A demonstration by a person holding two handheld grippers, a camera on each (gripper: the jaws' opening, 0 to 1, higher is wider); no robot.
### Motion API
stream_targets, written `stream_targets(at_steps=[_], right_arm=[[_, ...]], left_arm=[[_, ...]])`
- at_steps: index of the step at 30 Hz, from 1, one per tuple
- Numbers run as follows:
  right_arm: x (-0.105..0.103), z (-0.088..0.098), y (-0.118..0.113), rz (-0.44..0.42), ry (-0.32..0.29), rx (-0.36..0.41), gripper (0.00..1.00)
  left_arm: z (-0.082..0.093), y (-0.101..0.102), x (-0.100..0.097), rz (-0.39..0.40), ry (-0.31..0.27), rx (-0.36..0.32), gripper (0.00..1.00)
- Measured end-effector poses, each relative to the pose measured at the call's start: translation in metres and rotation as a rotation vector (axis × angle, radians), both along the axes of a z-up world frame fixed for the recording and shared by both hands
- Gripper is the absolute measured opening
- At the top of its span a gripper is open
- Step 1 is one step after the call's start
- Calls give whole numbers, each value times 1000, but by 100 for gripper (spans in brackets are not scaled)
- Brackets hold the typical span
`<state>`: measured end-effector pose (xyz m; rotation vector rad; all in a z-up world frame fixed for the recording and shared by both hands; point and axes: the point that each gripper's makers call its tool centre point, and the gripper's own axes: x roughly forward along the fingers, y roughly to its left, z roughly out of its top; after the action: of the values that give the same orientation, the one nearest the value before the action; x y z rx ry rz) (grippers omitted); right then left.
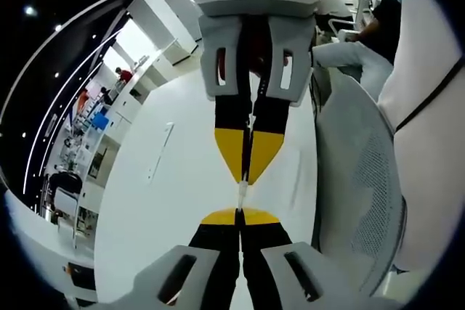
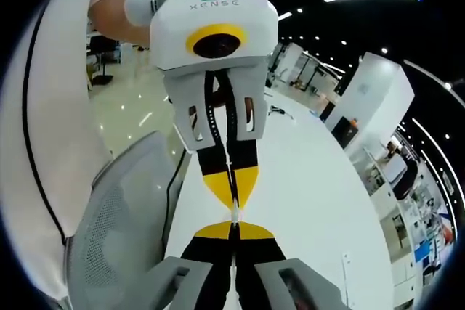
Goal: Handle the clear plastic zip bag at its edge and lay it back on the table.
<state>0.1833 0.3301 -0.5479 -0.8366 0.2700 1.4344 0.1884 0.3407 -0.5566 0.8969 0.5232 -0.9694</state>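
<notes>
My two grippers meet tip to tip above the white table (image 1: 167, 201). In the left gripper view my left gripper (image 1: 240, 215) rises from the bottom with its yellow-tipped jaws pressed together. My right gripper (image 1: 245, 172) comes down from the top, also closed. A thin, pale sliver of the clear zip bag (image 1: 242, 192) runs edge-on between the two sets of tips, and most of the bag is too thin to make out. The right gripper view mirrors this: right gripper (image 2: 234, 229) below, left gripper (image 2: 234, 197) above, zip bag sliver (image 2: 234, 213) between.
A grey mesh chair (image 1: 363, 179) (image 2: 116, 215) stands against the table's edge beside a person in white clothing (image 1: 429, 70). A small flat strip (image 1: 158, 152) lies on the table. Desks, shelves and people fill the room beyond.
</notes>
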Motion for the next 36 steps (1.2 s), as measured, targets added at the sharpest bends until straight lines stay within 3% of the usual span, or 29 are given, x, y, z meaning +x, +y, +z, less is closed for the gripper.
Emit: stream_targets(at_steps=[4,6,11,36], right_arm=[[-2,2,2,-7,22,23,0],[-4,6,5,-5,34,51,6],[-5,4,8,-1,33,43,7],[-6,0,17,-7,44,65,0]], left_arm=[[-4,3,1,7,4,18,0],[-5,3,0,9,10,12,0],[-5,0,-1,4,10,7,0],[1,0,0,23,3,-17,0]])
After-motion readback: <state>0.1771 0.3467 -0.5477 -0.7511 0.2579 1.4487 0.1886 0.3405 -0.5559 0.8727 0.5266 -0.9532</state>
